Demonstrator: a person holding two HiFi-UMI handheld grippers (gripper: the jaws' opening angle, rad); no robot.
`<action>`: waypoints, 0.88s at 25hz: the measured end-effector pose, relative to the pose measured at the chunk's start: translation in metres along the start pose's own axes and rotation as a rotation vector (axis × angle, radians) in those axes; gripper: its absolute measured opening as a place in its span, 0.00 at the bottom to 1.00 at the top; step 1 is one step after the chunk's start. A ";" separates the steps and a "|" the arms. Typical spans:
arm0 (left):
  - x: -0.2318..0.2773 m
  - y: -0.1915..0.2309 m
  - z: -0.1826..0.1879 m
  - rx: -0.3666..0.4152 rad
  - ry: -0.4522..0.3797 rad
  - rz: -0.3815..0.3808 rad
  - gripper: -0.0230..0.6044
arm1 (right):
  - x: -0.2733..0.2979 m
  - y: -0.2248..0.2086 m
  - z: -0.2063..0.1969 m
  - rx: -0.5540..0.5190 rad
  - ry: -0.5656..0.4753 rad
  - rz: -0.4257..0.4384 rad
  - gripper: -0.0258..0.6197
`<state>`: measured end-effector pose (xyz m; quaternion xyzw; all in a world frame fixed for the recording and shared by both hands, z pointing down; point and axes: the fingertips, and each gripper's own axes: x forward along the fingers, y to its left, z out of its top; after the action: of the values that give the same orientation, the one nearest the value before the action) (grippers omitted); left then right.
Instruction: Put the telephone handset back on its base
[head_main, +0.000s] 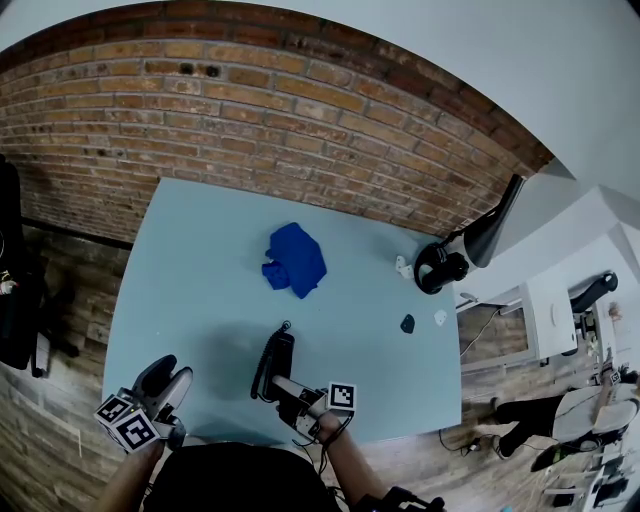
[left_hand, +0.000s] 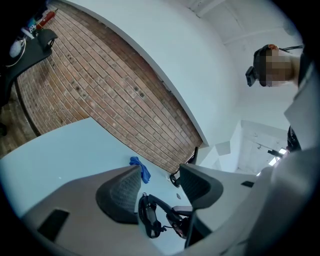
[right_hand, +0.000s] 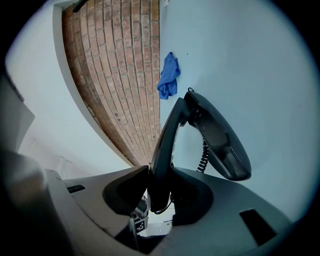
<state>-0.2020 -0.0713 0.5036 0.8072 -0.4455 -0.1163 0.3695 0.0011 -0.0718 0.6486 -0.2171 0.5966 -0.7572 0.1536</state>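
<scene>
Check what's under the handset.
The phone base on the table, coiled cord between. The right hand-held gripper holds the handset's near end off it. Table beneath the base is hidden.

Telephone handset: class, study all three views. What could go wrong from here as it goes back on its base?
1. The right gripper holds the handset by one end only; the long free end could pivot or slip in the jaws.
2. The coiled cord hangs right beside the base and might get trapped under the handset.
3. The left gripper is open and away from the base, so a nudge could slide it.
</scene>
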 end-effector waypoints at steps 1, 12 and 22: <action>-0.001 0.001 0.000 0.004 -0.004 0.007 0.46 | 0.000 -0.001 0.001 0.001 0.000 -0.002 0.26; -0.003 0.011 0.001 -0.007 -0.020 0.047 0.46 | 0.002 -0.008 0.008 0.022 0.002 -0.046 0.26; 0.001 0.013 0.001 0.001 -0.023 0.056 0.45 | 0.005 -0.016 0.005 -0.039 0.019 -0.093 0.26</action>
<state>-0.2100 -0.0772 0.5124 0.7932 -0.4720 -0.1149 0.3672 -0.0001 -0.0744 0.6655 -0.2404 0.6018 -0.7539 0.1084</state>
